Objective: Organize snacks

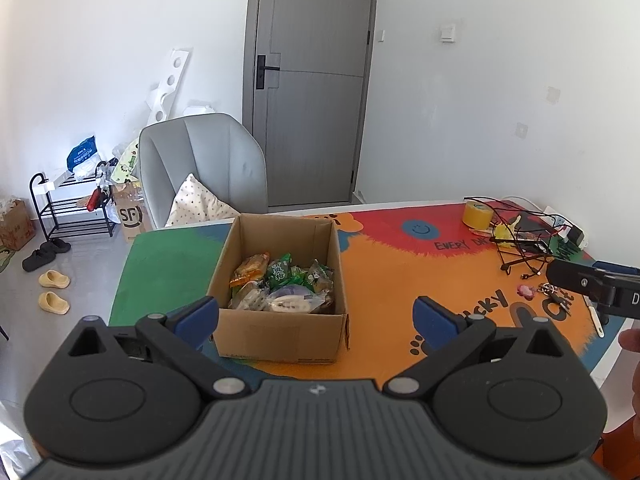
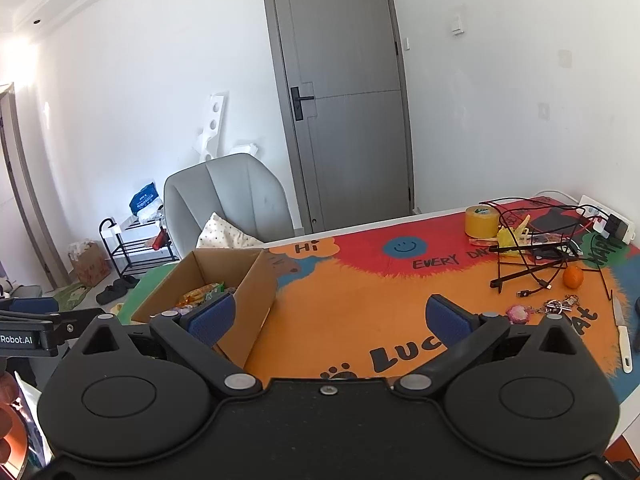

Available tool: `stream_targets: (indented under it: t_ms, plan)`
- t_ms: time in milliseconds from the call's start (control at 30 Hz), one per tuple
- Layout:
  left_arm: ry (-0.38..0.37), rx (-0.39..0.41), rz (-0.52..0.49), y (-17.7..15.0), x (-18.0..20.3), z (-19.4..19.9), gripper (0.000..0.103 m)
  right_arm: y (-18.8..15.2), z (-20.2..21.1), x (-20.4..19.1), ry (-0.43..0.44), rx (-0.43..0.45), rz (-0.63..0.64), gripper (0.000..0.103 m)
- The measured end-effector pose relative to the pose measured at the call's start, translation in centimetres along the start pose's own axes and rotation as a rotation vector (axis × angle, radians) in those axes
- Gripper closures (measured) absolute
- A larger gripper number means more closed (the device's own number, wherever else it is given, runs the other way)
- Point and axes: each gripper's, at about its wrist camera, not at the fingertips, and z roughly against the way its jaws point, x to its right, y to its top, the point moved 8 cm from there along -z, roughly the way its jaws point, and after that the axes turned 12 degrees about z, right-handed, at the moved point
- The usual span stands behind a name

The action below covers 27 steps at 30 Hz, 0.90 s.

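An open cardboard box (image 1: 280,332) stands on the colourful table mat and holds several wrapped snacks (image 1: 280,284). My left gripper (image 1: 316,320) is open and empty, held just before and above the box's near wall. The box also shows in the right wrist view (image 2: 248,304) at the left, with snacks (image 2: 202,294) partly seen inside. My right gripper (image 2: 332,318) is open and empty over the orange part of the mat, to the right of the box. Its body shows at the right edge of the left wrist view (image 1: 592,284).
A yellow tape roll (image 2: 482,221), a black wire stand with cables (image 2: 536,256), an orange fruit (image 2: 573,277), keys with a pink charm (image 2: 540,310) and a white knife (image 2: 623,340) lie at the table's right. A grey chair (image 1: 204,172) stands behind the table.
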Motion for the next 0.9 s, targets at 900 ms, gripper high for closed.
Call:
stream_targets:
  t_ms: [900]
  plan:
    - [0.006, -0.003, 0.006, -0.25, -0.08, -0.38, 0.000, -0.27, -0.07, -0.19, -0.002, 0.002, 0.005, 0.000]
